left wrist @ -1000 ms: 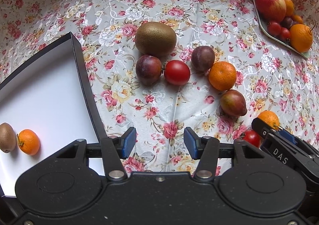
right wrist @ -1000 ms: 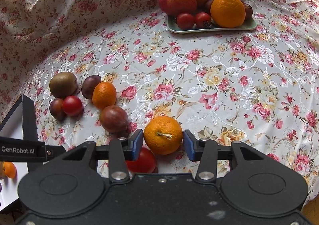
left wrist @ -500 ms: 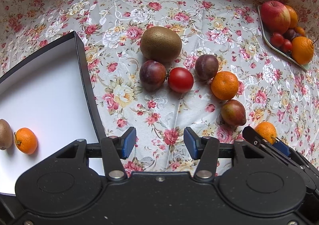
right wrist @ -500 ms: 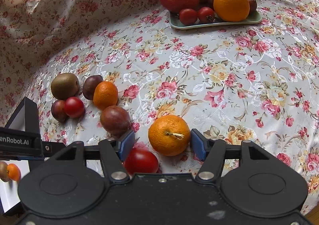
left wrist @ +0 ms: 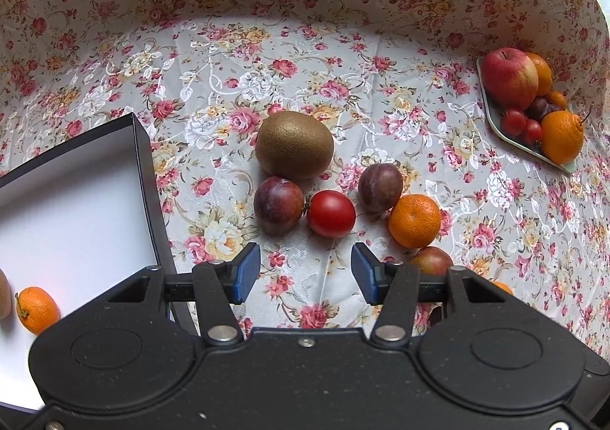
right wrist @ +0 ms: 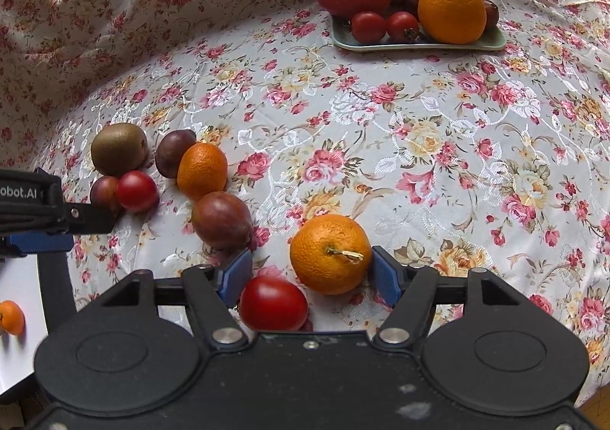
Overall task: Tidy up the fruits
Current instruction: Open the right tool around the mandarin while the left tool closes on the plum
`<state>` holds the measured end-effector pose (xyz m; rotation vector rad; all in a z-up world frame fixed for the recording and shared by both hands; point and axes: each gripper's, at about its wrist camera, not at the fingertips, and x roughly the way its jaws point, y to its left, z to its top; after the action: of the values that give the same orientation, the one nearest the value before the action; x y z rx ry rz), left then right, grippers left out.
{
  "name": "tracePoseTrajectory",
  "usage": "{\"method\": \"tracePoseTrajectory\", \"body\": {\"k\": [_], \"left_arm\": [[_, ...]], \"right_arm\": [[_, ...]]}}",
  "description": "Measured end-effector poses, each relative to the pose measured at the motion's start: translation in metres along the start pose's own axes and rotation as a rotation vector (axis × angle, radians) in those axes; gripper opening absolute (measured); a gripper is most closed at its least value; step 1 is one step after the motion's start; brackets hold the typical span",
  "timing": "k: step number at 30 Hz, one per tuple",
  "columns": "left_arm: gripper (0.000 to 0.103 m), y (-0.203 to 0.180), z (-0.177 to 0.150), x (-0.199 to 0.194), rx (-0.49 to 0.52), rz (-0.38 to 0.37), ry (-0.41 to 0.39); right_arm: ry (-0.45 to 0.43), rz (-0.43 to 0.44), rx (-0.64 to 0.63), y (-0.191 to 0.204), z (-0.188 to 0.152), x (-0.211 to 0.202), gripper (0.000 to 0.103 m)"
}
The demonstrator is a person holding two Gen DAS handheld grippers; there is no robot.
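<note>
My right gripper [right wrist: 312, 273] jaws opening around mandarin [right wrist: 327, 253] on floral cloth [right wrist: 419, 132], tomato [right wrist: 273, 302] beside. My left gripper [left wrist: 305, 273] spread, empty, near box [left wrist: 145, 178].

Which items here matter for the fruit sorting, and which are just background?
Job:
- loose fruit: kiwi, two tomatoes, three plums, two mandarins
- black box, already holding a mandarin
- right gripper, jaws opening around a mandarin

Background:
- floral tablecloth
- green tray of fruit
</note>
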<state>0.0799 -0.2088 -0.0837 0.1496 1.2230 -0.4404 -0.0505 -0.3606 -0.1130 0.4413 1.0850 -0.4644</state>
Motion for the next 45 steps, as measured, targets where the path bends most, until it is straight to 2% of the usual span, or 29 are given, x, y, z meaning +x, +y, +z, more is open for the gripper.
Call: {"method": "tracePoseTrajectory", "body": {"k": [4, 7, 9, 13, 18, 20, 26, 34, 42, 44, 45], "left_arm": [[0.058, -0.004, 0.006, 0.003, 0.045, -0.004, 0.005], [0.058, -0.004, 0.013, 0.005, 0.076, 0.031, -0.002], [0.058, -0.002, 0.017, 0.006, 0.084, 0.054, -0.017], [0.058, 0.004, 0.02, 0.01, 0.084, 0.033, -0.004], [0.058, 0.009, 0.02, 0.022, 0.07, 0.022, 0.034], [0.058, 0.013, 0.022, 0.022, 0.049, 0.006, 0.032], [0.057, 0.023, 0.03, 0.023, -0.022, 0.019, 0.011], [0.057, 0.022, 0.032, 0.028, -0.038, 0.031, 0.019], [0.057, 0.016, 0.027, 0.038, -0.048, 0.02, 0.082], [0.054, 0.017, 0.028, 0.04, -0.067, 0.036, 0.082], [0.048, 0.017, 0.029, 0.041, -0.077, 0.033, 0.085]], "right_arm": [[0.058, -0.053, -0.083, 0.014, 0.001, 0.004, 0.077], [0.1, -0.096, -0.15, 0.024, 0.003, 0.008, 0.077], [0.118, -0.097, -0.136, 0.023, 0.005, 0.009, 0.077], [0.135, -0.078, -0.114, 0.018, 0.009, 0.01, 0.079], [0.13, -0.081, -0.139, 0.022, 0.007, 0.011, 0.084], [0.115, -0.085, -0.16, 0.024, 0.004, 0.011, 0.085], [0.053, -0.094, -0.159, 0.026, -0.005, 0.01, 0.09], [0.076, -0.087, -0.122, 0.024, 0.002, 0.01, 0.091], [0.07, -0.085, -0.135, 0.024, 0.001, 0.011, 0.091], [0.067, -0.089, -0.136, 0.024, 0.0, 0.01, 0.091], [0.066, -0.091, -0.137, 0.025, -0.001, 0.01, 0.09]]}}
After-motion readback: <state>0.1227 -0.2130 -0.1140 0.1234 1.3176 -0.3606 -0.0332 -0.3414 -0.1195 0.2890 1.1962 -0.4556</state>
